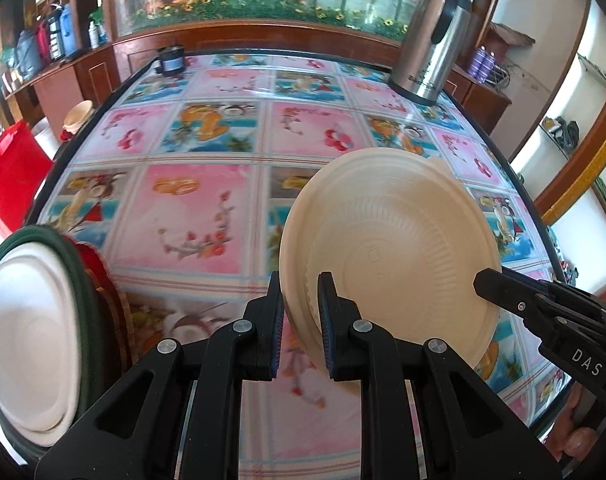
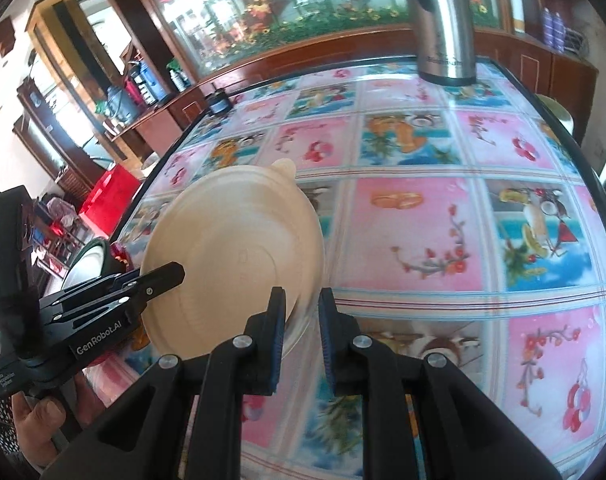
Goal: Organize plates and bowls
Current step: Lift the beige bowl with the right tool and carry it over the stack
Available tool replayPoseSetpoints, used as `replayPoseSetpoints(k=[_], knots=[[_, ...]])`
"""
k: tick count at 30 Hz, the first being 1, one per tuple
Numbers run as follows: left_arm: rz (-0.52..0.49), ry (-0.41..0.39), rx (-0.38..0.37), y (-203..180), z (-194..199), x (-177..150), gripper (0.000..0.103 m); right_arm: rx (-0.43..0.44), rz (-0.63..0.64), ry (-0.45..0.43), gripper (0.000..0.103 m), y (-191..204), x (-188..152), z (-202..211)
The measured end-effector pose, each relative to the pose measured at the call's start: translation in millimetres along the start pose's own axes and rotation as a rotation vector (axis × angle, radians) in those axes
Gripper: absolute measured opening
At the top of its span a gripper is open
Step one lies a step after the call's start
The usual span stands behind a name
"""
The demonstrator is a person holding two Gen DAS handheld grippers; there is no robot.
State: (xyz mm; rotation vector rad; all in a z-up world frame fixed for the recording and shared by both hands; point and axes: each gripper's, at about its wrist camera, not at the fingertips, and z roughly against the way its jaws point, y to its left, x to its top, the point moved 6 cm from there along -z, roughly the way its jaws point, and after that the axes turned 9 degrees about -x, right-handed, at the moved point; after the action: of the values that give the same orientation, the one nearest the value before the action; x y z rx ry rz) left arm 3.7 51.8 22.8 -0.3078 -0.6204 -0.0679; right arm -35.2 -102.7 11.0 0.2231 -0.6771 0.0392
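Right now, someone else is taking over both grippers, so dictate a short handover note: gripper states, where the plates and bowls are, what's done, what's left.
Left gripper: shut on the near rim of the cream plate, held tilted above the table.
Right gripper: fingers closed at the same plate's opposite rim; its grip looks lighter, so check it.
Stack at the table's left edge: white plate on a green-rimmed plate, with a red dish behind.
Done: cream plate lifted by both grippers.
Left: probably set it on the stack, then release. No bowls visible.
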Motion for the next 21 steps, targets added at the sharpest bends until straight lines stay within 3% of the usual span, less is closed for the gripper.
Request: replayPoseSetpoints(k=[21], knots=[[0.129, -0.134, 0.105, 98.6, 102.6, -19.2, 0.016, 0.104, 0.193, -0.034, 0.017, 128.1, 1.1, 11.9]])
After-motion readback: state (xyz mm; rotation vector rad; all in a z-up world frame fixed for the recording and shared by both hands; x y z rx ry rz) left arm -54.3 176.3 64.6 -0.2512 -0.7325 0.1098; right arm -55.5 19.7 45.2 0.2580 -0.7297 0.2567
